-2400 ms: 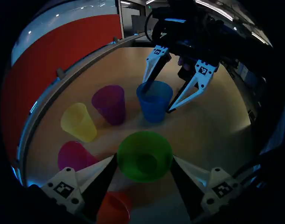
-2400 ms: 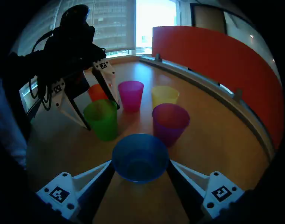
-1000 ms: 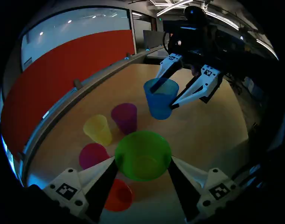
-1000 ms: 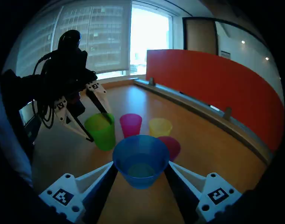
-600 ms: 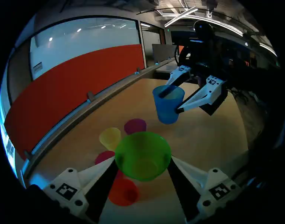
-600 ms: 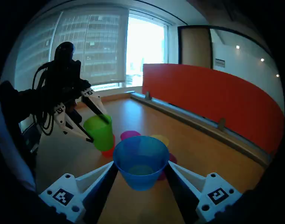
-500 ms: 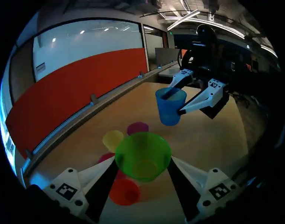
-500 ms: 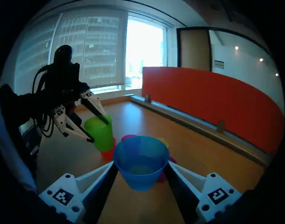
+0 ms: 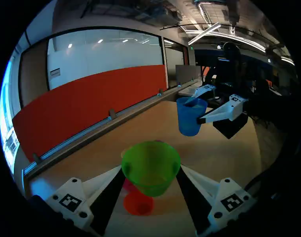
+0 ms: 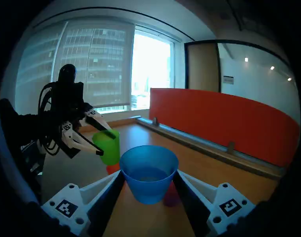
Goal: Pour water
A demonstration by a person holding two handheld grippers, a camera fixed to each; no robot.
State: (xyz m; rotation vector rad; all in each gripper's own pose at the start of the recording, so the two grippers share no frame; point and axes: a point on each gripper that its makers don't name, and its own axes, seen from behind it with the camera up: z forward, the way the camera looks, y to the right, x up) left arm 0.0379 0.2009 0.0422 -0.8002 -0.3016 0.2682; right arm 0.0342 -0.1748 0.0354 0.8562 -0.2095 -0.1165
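Observation:
In the left gripper view my left gripper [image 9: 150, 173] is shut on a green cup [image 9: 151, 166], held upright above the wooden table [image 9: 213, 150]. Farther off in that view the right gripper [image 9: 199, 110] holds a blue cup [image 9: 190, 116] in the air. In the right gripper view my right gripper [image 10: 148, 179] is shut on the blue cup [image 10: 148, 172], upright, with liquid inside. To its left the left gripper [image 10: 98, 139] holds the green cup [image 10: 107, 147] aloft.
An orange cup [image 9: 138, 204] and a pink cup [image 9: 128, 185] stand on the table under the green one. A purple cup [image 10: 171, 198] peeks from behind the blue cup. A red partition [image 9: 91, 106] runs along the table's far edge. Windows [image 10: 150, 75] lie behind.
Both grippers have risen with their cups, from table level to well above it. The cups left on the table have dropped low in both views.

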